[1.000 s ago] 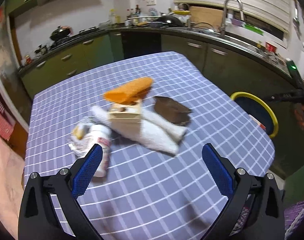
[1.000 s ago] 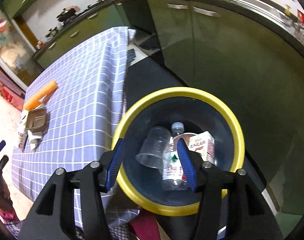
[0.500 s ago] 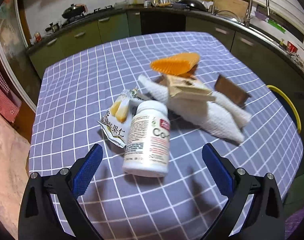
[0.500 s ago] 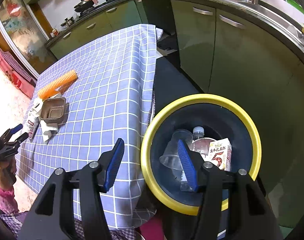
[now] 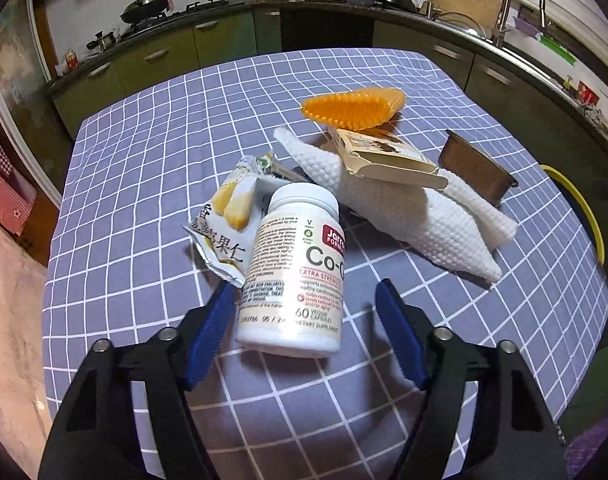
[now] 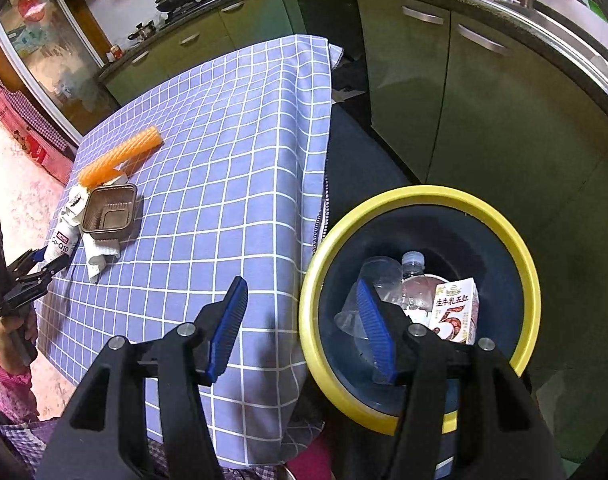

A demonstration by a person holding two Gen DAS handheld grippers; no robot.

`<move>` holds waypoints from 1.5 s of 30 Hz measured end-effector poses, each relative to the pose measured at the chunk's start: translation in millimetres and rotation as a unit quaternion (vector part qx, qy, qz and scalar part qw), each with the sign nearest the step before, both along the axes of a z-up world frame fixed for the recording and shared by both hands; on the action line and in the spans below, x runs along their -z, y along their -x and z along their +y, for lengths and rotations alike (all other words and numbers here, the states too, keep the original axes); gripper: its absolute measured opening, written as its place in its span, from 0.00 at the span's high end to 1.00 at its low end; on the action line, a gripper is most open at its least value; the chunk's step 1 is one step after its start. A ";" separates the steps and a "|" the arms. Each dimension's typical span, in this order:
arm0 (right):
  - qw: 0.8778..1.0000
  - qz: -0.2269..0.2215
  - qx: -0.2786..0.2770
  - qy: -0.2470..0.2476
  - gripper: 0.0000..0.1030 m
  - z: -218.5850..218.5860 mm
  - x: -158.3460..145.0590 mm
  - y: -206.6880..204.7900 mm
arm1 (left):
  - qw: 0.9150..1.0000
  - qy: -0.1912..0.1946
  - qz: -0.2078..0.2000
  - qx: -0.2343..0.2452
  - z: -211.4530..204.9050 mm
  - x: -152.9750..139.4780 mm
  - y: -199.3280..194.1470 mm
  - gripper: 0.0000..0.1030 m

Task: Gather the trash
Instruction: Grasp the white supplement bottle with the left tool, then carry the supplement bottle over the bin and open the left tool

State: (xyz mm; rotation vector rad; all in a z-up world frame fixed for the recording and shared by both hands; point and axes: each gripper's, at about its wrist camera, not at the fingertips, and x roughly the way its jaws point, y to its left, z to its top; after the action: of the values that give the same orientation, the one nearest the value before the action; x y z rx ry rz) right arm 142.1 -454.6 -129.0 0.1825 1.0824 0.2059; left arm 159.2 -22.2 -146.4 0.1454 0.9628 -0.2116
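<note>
Our left gripper (image 5: 304, 308) is closing around the bottle (image 5: 293, 272), which lies on its side on the table (image 5: 143, 152). The left pad sits at the bottle's wall while the right pad stands clear, so nothing is clamped yet. Our right gripper (image 6: 304, 320) hangs half apart and empty, beside the bin (image 6: 532, 280).

The bottle is round and smooth, so we judge it may roll or squirt out if one pad lands first. The wrapper (image 5: 223, 224) touches the bottle's left side and could get pinched in with it. The towel (image 5: 404, 208) lies just beyond the cap and may drag along.

There is bare cloth on our near side for backing off. The table edge (image 6: 324, 160) runs close to the bin, with the pile well apart from it.
</note>
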 end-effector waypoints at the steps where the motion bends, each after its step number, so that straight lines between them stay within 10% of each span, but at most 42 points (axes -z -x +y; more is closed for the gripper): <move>1: 1.000 0.000 -0.001 0.000 0.47 0.3 0.5 0.1 | 1.000 -0.001 0.003 -0.001 -2.9 0.8 -1.8 0.37; 4: 1.000 0.002 -0.001 -0.002 0.47 -0.5 2.5 1.3 | 1.000 -0.002 0.014 -0.004 -7.7 5.0 -7.7 0.54; 19: 1.000 0.008 -0.005 -0.003 0.47 -0.6 7.5 3.6 | 1.000 -0.006 0.006 -0.001 -16.9 -12.2 42.5 0.55; 28: 1.000 -0.004 0.002 -0.005 0.47 -10.8 1.9 13.7 | 0.996 0.011 -0.024 0.090 -77.6 -46.8 62.6 0.55; 45: 0.992 -0.018 0.123 -0.021 0.47 -123.3 6.8 76.4 | 0.945 0.043 -0.001 0.324 -342.1 -37.6 38.1 0.55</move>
State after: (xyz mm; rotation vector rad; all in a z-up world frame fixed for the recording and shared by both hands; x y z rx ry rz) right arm 65.7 -578.0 -135.8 0.3467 1.0107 0.0102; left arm 121.2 -364.3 -108.9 0.3805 0.8770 -0.8584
